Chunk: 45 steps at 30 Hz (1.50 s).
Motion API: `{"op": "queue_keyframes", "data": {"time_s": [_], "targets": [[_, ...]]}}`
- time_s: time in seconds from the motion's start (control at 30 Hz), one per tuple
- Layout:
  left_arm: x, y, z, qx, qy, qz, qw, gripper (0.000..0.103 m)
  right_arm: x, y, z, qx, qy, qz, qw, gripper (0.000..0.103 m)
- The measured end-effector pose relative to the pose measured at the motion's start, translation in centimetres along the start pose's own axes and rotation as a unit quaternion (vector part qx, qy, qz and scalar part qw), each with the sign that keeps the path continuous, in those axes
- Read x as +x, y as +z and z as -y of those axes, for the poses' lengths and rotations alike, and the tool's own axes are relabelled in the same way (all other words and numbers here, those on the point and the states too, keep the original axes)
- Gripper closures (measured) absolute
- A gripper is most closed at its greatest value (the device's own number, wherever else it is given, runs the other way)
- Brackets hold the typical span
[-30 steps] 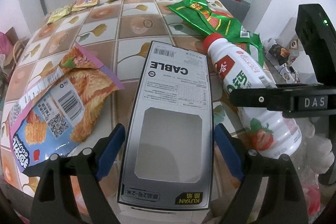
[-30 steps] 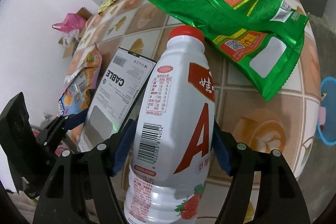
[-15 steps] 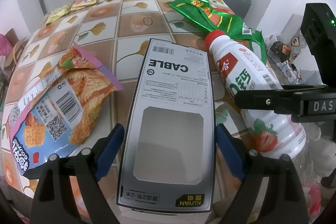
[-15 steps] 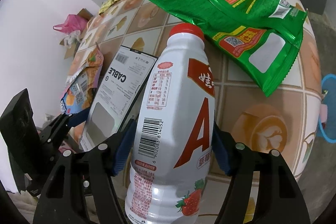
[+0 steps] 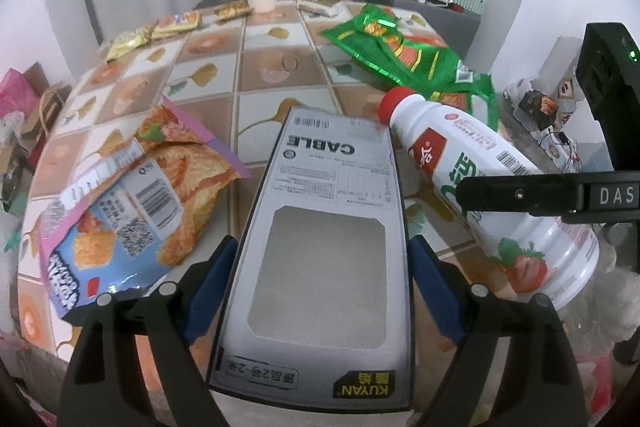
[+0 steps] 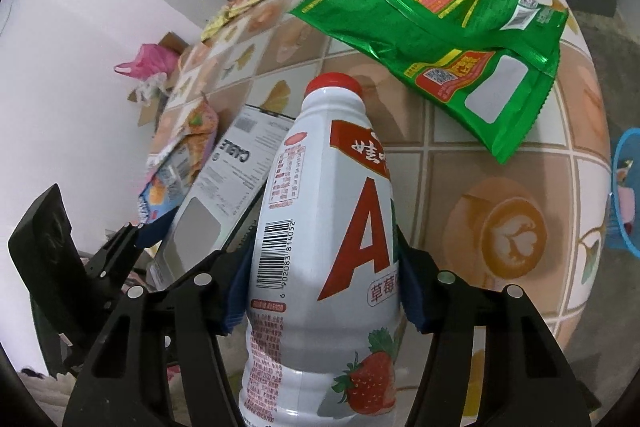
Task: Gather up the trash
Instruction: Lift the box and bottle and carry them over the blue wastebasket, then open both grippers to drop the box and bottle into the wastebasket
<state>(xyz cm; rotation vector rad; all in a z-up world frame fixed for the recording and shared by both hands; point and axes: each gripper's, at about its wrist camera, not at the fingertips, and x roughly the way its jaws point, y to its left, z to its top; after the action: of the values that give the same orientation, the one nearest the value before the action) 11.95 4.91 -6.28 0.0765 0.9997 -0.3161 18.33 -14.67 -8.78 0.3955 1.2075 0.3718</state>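
My left gripper (image 5: 320,291) straddles the cable box (image 5: 324,247), its jaws wide and pressed against the long sides, the box's long axis running straight out along my fingers over the near edge of the table (image 5: 280,67). My right gripper (image 6: 320,291) has just been closing, and its pads now clamp the strawberry milk bottle (image 6: 320,267) low on its body, cap pointing away toward the green snack bag (image 6: 440,27). Box and bottle sit side by side, almost touching, so I judge the free room is back toward me, off the table's edge.
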Motion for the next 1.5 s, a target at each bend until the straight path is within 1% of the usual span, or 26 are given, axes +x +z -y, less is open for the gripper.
{"op": "queue_keyframes", "data": {"time_s": [0.17,0.33,0.47,0.5,0.53,0.57,0.67,0.73,0.77,0.8,0.87,0.9,0.93,0.97,1.0,1.03,1.07,1.13,1.17,1.23,1.27,1.37,1.4,1.43,1.47,1.5], "targets": [[-2.7,-0.6,1.6,0.013,0.0,0.026,0.9996,0.02,-2.6,-1.4,-0.1,-0.003,0.018,0.026,0.999,0.046],[-5.9,-0.8,4.2,0.036,-0.012,0.06,0.9975,0.02,-6.9,-3.9,0.8,0.008,0.036,0.074,0.997,0.046],[-7.6,-0.3,7.0,0.06,-0.047,0.081,0.9938,0.02,-10.7,-6.5,2.6,0.031,0.039,0.123,0.991,0.046],[-7.9,0.1,8.3,0.07,-0.061,0.084,0.9921,0.02,-12.2,-7.5,3.7,0.044,0.037,0.143,0.988,0.046],[-7.8,0.5,9.2,0.078,-0.073,0.084,0.9907,0.02,-12.8,-8.0,4.2,0.052,0.035,0.152,0.986,0.046],[-7.6,1.1,10.7,0.088,-0.093,0.08,0.9885,0.02,-14.2,-9.0,5.5,0.069,0.03,0.171,0.982,0.046],[-6.6,2.8,14.6,0.108,-0.14,0.063,0.9823,0.02,-16.9,-10.6,8.9,0.11,0.013,0.206,0.972,0.046],[-5.3,4.5,18.5,0.132,-0.17,0.048,0.9753,0.02,-19.0,-11.9,12.2,0.149,-0.004,0.231,0.961,0.046],[-4.7,5.1,19.8,0.14,-0.181,0.042,0.9726,0.02,-19.9,-12.4,13.7,0.167,-0.013,0.241,0.956,0.046],[-3.6,6.1,21.9,0.15,-0.193,0.03,0.9691,0.02,-20.9,-13.0,15.8,0.189,-0.03,0.253,0.948,0.045],[-1.6,7.5,25.2,0.164,-0.212,0.011,0.9632,0.02,-21.8,-13.7,18.9,0.225,-0.059,0.262,0.937,0.045],[0.2,8.5,27.3,0.174,-0.222,-0.005,0.9595,0.02,-22.0,-14.1,21.5,0.252,-0.072,0.261,0.929,0.045],[2.0,9.3,29.1,0.18,-0.225,-0.022,0.9575,0.02,-22.0,-14.4,22.8,0.266,-0.076,0.259,0.925,0.045],[3.1,9.8,30.0,0.181,-0.228,-0.03,0.9562,0.02,-21.7,-14.5,25.1,0.291,-0.082,0.253,0.919,0.045],[4.9,10.4,31.7,0.187,-0.235,-0.042,0.953,0.019,-21.3,-14.4,26.6,0.305,-0.086,0.248,0.916,0.045],[6.9,11.0,33.6,0.195,-0.234,-0.056,0.9507,0.019,-20.9,-14.4,28.0,0.32,-0.09,0.242,0.912,0.045],[8.0,11.2,34.3,0.199,-0.232,-0.063,0.9499,0.02,-20.3,-14.3,29.5,0.337,-0.091,0.234,0.907,0.045],[11.8,11.8,37.2,0.212,-0.233,-0.089,0.9448,0.019,-18.4,-13.8,32.8,0.369,-0.079,0.219,0.9,0.045],[12.8,12.0,37.9,0.215,-0.231,-0.097,0.9442,0.019,-17.8,-13.7,33.8,0.38,-0.078,0.214,0.897,0.045],[16.6,12.6,40.0,0.218,-0.225,-0.125,0.9414,0.019,-16.0,-12.5,37.0,0.402,-0.072,0.201,0.89,0.045],[18.0,13.0,40.9,0.216,-0.221,-0.132,0.9419,0.019,-15.5,-12.1,38.0,0.41,-0.071,0.199,0.887,0.045],[21.3,14.2,42.8,0.203,-0.226,-0.134,0.9434,0.018,-13.6,-9.3,42.4,0.436,-0.067,0.194,0.876,0.043],[22.8,14.8,43.6,0.195,-0.231,-0.133,0.9437,0.016,-13.3,-8.8,43.2,0.441,-0.07,0.197,0.873,0.041],[23.9,15.2,44.4,0.194,-0.236,-0.134,0.9426,0.013,-12.9,-8.4,44.3,0.447,-0.075,0.2,0.869,0.036],[25.0,15.6,44.9,0.191,-0.235,-0.133,0.9437,0.012,-12.4,-7.9,45.4,0.454,-0.082,0.206,0.863,0.035],[26.1,15.9,45.3,0.184,-0.226,-0.129,0.9478,0.012,-12.0,-7.7,46.8,0.463,-0.091,0.215,0.855,0.033]]}}
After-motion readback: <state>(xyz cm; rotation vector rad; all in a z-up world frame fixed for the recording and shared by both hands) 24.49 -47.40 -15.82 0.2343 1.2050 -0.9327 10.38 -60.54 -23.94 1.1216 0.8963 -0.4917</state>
